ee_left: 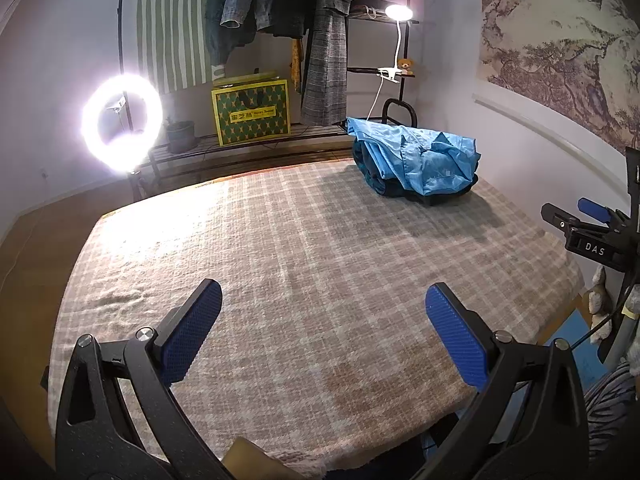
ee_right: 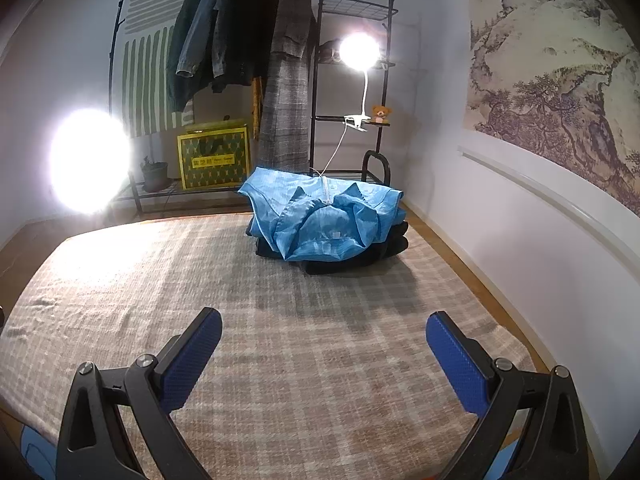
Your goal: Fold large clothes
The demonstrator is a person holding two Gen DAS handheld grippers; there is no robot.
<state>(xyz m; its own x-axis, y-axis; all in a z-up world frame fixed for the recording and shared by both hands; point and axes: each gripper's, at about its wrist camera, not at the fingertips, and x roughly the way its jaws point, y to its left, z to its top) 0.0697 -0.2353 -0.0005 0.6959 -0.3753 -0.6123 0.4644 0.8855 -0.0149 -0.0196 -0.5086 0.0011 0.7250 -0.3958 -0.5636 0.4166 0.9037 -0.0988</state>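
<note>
A light blue collared shirt (ee_left: 420, 156) (ee_right: 322, 216) lies on top of a pile of dark folded clothes (ee_right: 360, 254) at the far right of the plaid-covered table (ee_left: 280, 240) (ee_right: 300, 340). My left gripper (ee_left: 324, 300) hovers open over the near part of the table with nothing between its blue pads (ee_left: 196, 332). My right gripper (ee_right: 324, 328) is open too, pointing toward the pile from some distance, its fingers (ee_right: 456, 364) empty. In the left wrist view the right gripper's body (ee_left: 588, 232) shows at the right edge.
Behind the table stands a black clothes rack (ee_right: 320, 80) with hanging coats (ee_right: 232, 32), a yellow-green box (ee_left: 252, 112), a small potted plant (ee_left: 180, 136) and a clip lamp (ee_right: 360, 52). A bright ring light (ee_left: 122, 120) glows at the left. A wall (ee_right: 520, 220) runs along the right.
</note>
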